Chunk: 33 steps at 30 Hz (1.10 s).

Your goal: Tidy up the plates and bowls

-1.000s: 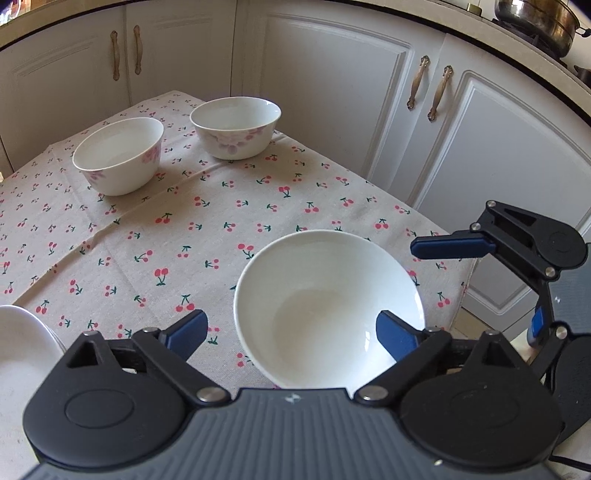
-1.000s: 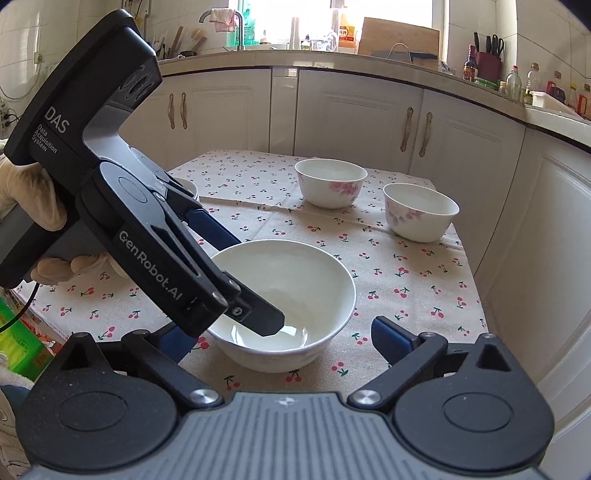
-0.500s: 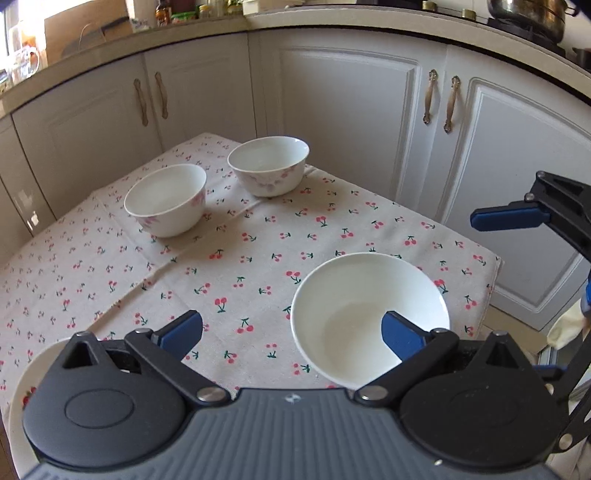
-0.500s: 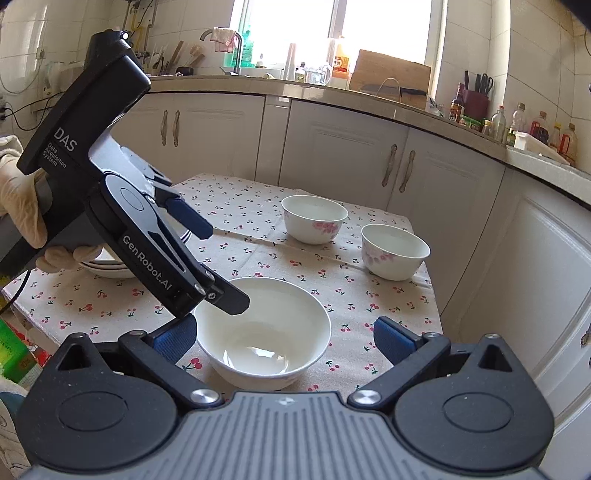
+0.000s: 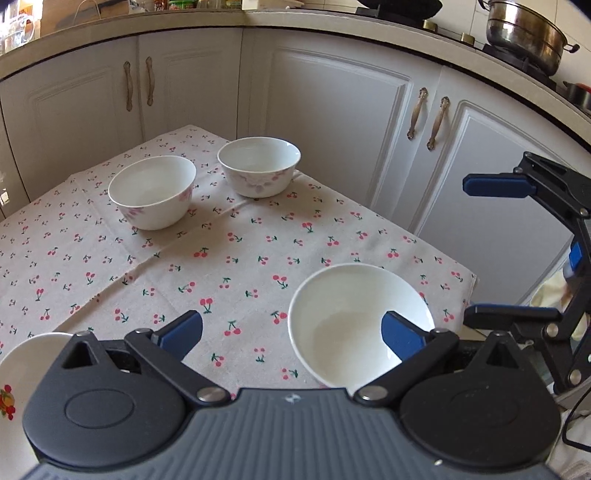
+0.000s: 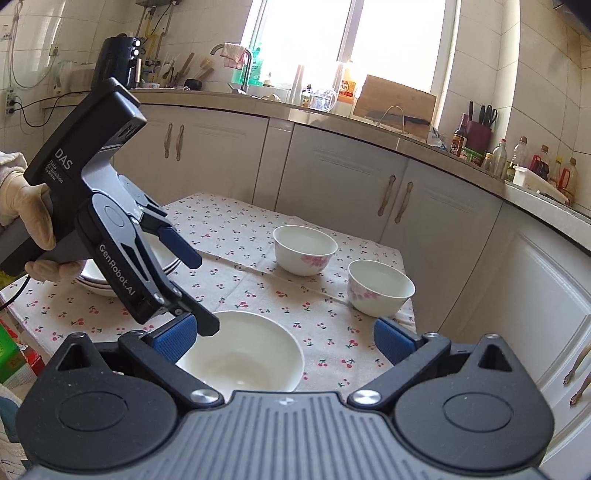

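A plain white bowl (image 5: 351, 321) stands near the front right corner of the cherry-print tablecloth (image 5: 221, 258); it also shows in the right wrist view (image 6: 243, 354). Two flower-patterned bowls (image 5: 153, 190) (image 5: 258, 170) stand side by side at the far end, also seen from the right wrist (image 6: 304, 249) (image 6: 380, 288). My left gripper (image 5: 291, 332) is open and empty above the table, left of the plain bowl; from the right wrist it (image 6: 195, 288) hovers over the bowl's left rim. My right gripper (image 6: 284, 338) is open and empty, behind the plain bowl; it also shows in the left wrist view (image 5: 502, 251).
A stack of plates (image 6: 99, 280) lies at the table's left side, partly hidden by the left gripper; its rim (image 5: 22, 354) shows at lower left. White cabinets (image 5: 332, 110) close in behind and to the right of the table. A steel pot (image 5: 524, 33) sits on the counter.
Both grippers have drawn up and back from the plain bowl, which now sits lower and smaller in both views. The bowl itself has not moved.
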Motion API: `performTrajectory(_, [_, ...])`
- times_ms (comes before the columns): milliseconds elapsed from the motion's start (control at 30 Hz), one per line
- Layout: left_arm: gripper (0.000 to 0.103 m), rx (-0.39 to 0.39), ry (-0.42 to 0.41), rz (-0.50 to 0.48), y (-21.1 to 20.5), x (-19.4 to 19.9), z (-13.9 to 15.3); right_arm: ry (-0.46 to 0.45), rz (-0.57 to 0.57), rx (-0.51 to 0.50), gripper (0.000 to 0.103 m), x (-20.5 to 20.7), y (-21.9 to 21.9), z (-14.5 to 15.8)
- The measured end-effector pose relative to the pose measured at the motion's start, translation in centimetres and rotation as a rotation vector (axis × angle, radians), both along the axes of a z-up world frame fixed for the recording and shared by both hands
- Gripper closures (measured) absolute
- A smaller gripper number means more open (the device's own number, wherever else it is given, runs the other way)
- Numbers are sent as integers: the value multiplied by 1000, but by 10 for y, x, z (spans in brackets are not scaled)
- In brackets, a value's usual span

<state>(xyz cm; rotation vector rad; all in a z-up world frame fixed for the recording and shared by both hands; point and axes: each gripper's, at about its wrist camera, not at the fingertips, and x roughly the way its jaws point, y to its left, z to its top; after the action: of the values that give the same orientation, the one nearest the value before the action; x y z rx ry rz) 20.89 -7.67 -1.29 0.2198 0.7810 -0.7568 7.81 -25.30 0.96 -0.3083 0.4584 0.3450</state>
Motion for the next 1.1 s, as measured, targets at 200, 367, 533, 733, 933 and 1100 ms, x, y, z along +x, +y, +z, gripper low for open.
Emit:
performTrajectory(200, [1, 16, -67, 42, -21, 32, 4, 24, -16, -20, 0, 47, -23, -1])
performTrajectory(367, [1, -38, -11, 59, -42, 62, 3, 62, -43, -3, 0, 92, -46, -7])
performTrajectory(533, [1, -20, -9, 37, -62, 85, 0, 79, -58, 22, 0, 128, -67, -9])
performTrajectory(733, [1, 75, -47, -15, -86, 103, -6, 116, -50, 53, 0, 165, -87, -17])
performTrajectory(933, [1, 77, -24, -4, -98, 118, -14, 175, -34, 131, 0, 196, -108, -27])
performTrajectory(1100, [1, 93, -36, -49, -114, 125, -19, 215, -14, 162, 0, 221, -117, -34])
